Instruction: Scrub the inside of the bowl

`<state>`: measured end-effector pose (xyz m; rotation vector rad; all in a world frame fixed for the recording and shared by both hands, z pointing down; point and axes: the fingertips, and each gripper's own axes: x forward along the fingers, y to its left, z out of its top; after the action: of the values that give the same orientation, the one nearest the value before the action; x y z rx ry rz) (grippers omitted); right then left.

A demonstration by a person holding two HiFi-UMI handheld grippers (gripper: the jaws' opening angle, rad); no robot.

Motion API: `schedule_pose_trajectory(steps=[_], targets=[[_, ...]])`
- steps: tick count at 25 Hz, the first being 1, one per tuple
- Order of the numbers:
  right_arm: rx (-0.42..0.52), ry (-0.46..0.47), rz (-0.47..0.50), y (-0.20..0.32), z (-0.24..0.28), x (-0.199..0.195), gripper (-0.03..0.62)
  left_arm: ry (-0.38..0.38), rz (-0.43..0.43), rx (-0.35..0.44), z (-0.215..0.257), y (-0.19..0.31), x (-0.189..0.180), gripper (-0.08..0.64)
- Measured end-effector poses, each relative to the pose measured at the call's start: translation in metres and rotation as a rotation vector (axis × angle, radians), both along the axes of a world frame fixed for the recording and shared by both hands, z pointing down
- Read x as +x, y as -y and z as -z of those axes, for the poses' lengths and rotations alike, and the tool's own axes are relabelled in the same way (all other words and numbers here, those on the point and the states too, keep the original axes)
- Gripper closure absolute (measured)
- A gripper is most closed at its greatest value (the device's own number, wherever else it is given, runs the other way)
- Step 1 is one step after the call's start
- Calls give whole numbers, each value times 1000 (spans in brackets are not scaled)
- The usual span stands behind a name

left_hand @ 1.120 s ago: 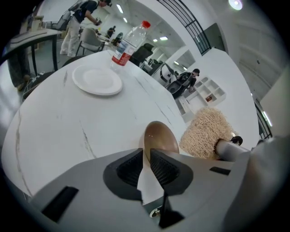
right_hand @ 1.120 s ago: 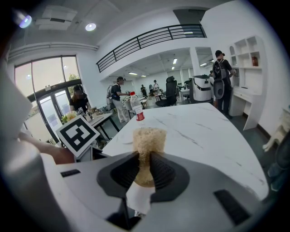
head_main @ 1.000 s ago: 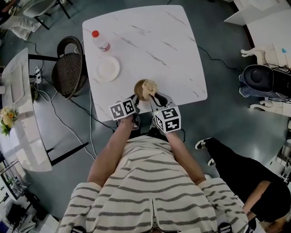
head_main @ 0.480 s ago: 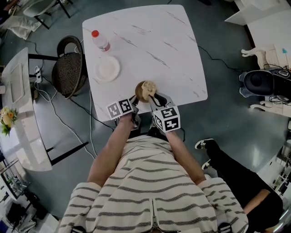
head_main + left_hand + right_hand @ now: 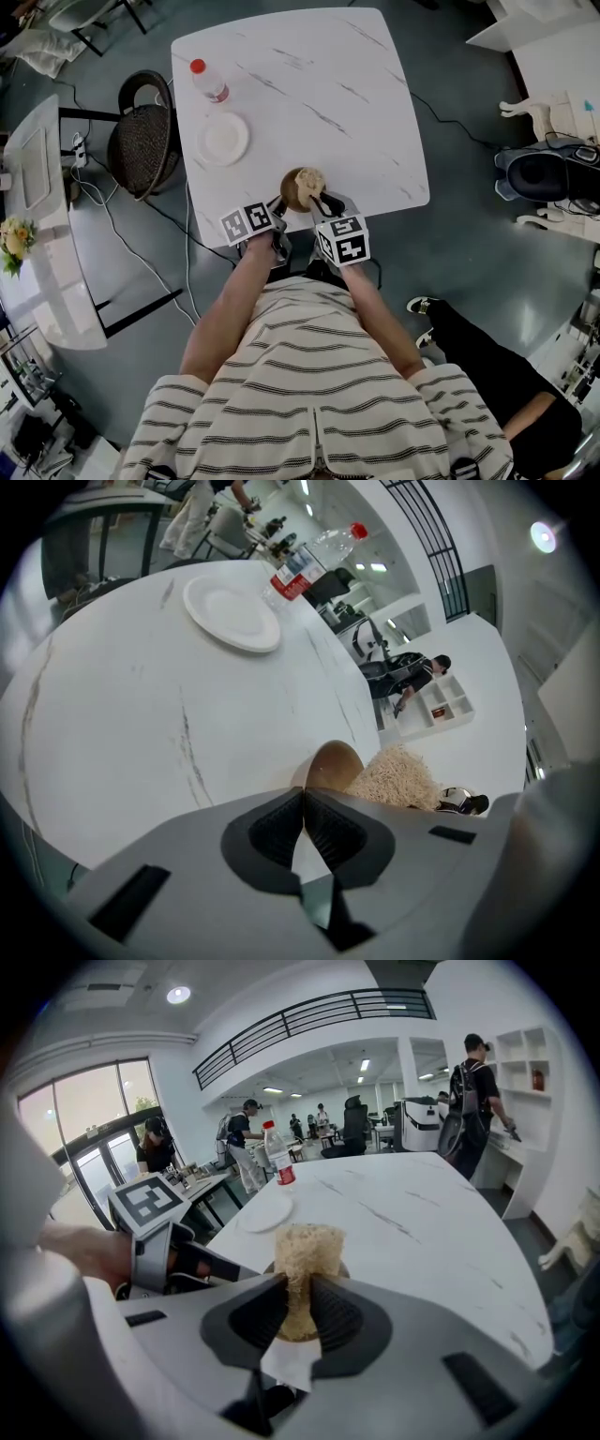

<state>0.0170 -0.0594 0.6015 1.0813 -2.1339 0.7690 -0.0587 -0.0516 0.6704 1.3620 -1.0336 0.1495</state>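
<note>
Head view: a white marble-veined table carries, at its near edge, a small brown round bowl. The bowl stands upright, just beyond the person's two hands. A pale, fibrous scrubbing pad sits in the bowl and rises above its rim.

Left tool: it meets the bowl at the near-left rim. In the left gripper view the left tool has its dark ribbed pads closed together at the tips, directly against the bowl, and appears to pinch the rim. The scrubbing pad shows just right of the bowl in this view.

Right tool: it reaches the bowl from the near-right side. In the right gripper view the right tool stands at a narrow opening, and its two pads clamp the lower part of the scrubbing pad. The upper part of the pad projects above the pads. A thin arc of the bowl's brown rim shows at either side of the pad.

Further items on the table: a round white plate lies flat to the far left of the bowl, well apart from it. A clear plastic bottle with a red cap is beyond the plate, near the far-left corner.

Off the table: a dark woven round chair stands on the grey floor at the table's left edge.
</note>
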Motion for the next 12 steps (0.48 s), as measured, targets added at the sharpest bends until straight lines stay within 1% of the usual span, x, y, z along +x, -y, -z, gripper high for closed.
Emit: schedule_pose_trajectory(steps=[5,12], targets=[[-22,-26,6,-1,-11,3,512,-1,9,-2,1,-1,-1,549],[-15,-60,11,8,-28,5,514,3,-6,7,1,-1,1,549]])
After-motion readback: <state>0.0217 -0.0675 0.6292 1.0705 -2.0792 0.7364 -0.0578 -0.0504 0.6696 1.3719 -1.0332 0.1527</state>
